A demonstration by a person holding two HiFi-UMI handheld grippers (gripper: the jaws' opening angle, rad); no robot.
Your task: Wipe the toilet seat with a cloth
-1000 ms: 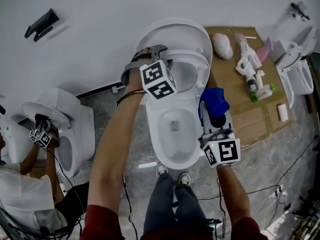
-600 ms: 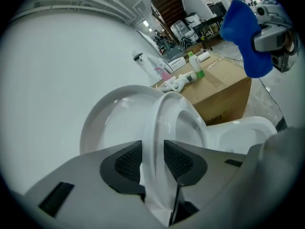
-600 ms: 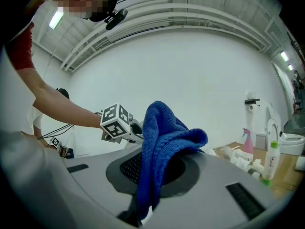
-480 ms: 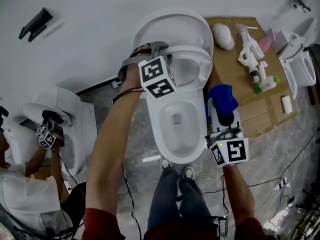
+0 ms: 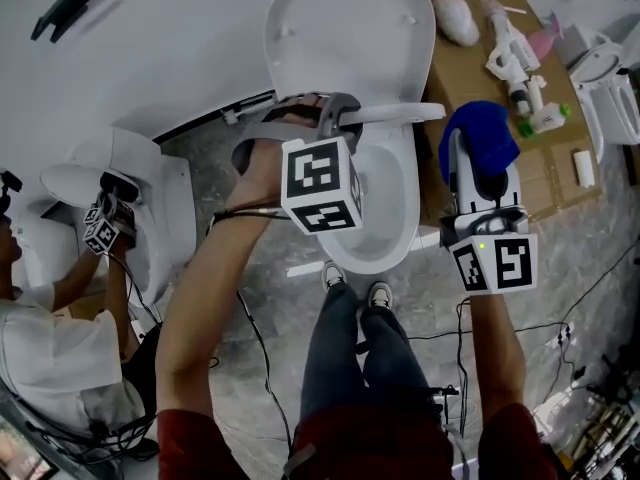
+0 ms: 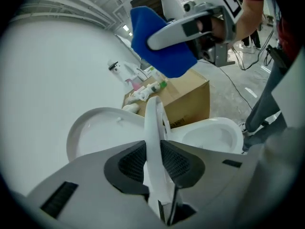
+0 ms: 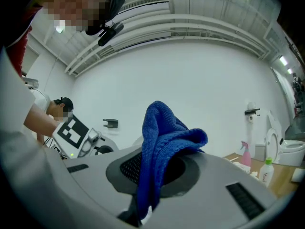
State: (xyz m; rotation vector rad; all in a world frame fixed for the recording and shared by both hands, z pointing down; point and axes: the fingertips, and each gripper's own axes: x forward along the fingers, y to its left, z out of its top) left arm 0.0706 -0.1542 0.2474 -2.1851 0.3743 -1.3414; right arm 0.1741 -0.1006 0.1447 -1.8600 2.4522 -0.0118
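1. Lifted off the white ceramic toilet bowl (image 5: 385, 218) since a second ago, the white plastic toilet seat (image 5: 400, 114) is now seen edge-on, between bowl and raised lid (image 5: 345, 28).
2. Its rim is clamped by the left gripper (image 5: 335, 118), whose jaws have just been closing.
3. A blue knitted cloth (image 5: 478, 133) is pinched in the right gripper (image 5: 478, 158), beside the bowl and clear of the seat.

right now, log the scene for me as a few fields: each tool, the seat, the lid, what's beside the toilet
left tool: jaws have just been closing, pads on the toilet seat edge
right tool: shut on blue cloth, in the air beside the bowl
toilet seat: raised off the bowl, apart from the lid
lid: up
beside toilet: cardboard box with bottles on top
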